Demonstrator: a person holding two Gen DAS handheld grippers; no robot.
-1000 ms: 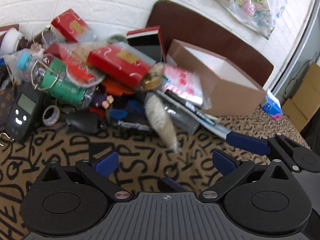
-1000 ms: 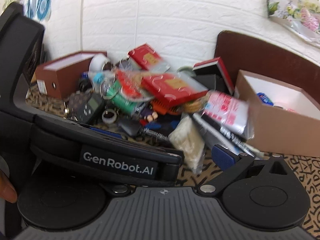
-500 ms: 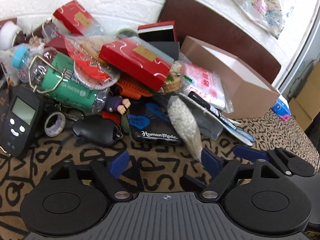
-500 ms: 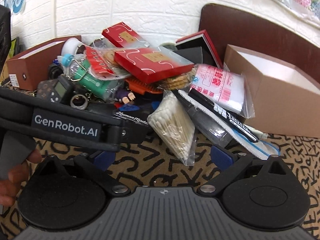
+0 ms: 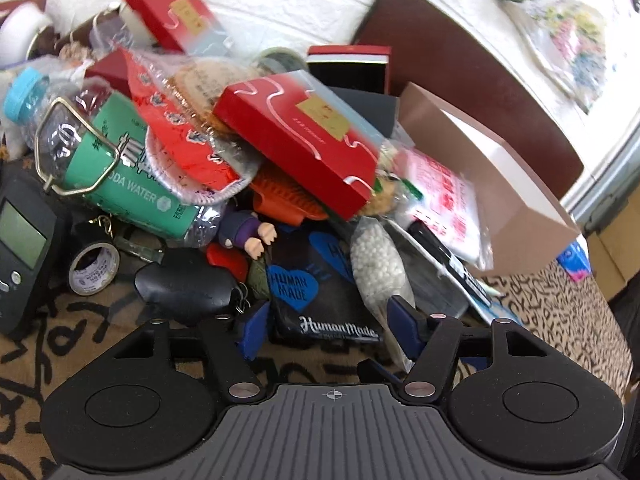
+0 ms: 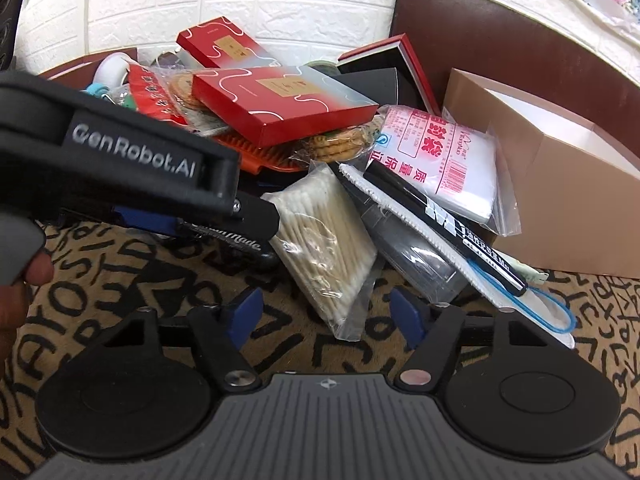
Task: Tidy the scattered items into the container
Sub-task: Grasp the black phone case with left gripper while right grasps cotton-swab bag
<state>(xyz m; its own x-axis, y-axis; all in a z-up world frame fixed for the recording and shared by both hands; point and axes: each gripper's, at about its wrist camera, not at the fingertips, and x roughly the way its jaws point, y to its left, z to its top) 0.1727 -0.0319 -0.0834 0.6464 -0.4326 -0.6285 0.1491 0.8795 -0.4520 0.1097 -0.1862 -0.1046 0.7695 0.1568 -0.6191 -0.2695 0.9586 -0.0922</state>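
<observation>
A heap of items lies on the patterned cloth. My left gripper (image 5: pixel 328 330) is open, its fingers either side of the black "Human Made" pouch (image 5: pixel 320 300). My right gripper (image 6: pixel 326 316) is open around the near end of the cotton swab bag (image 6: pixel 324 232), which also shows in the left wrist view (image 5: pixel 376 264). The brown cardboard box (image 5: pixel 500 184), open and white inside, stands at the right; it also shows in the right wrist view (image 6: pixel 560 192). A red flat box (image 5: pixel 300 140) tops the heap.
A green soda water bottle (image 5: pixel 120 176), black key pouch (image 5: pixel 188 288), tape roll (image 5: pixel 94 268) and grey device (image 5: pixel 20 248) lie left. A black marker (image 6: pixel 444 228), clear case and white bag pack (image 6: pixel 444 160) lie by the box. The left gripper's body (image 6: pixel 120 168) crosses the right view.
Both grippers have moved forward into the heap. The left now straddles the Human Made pouch; the right now straddles the cotton swab bag.
</observation>
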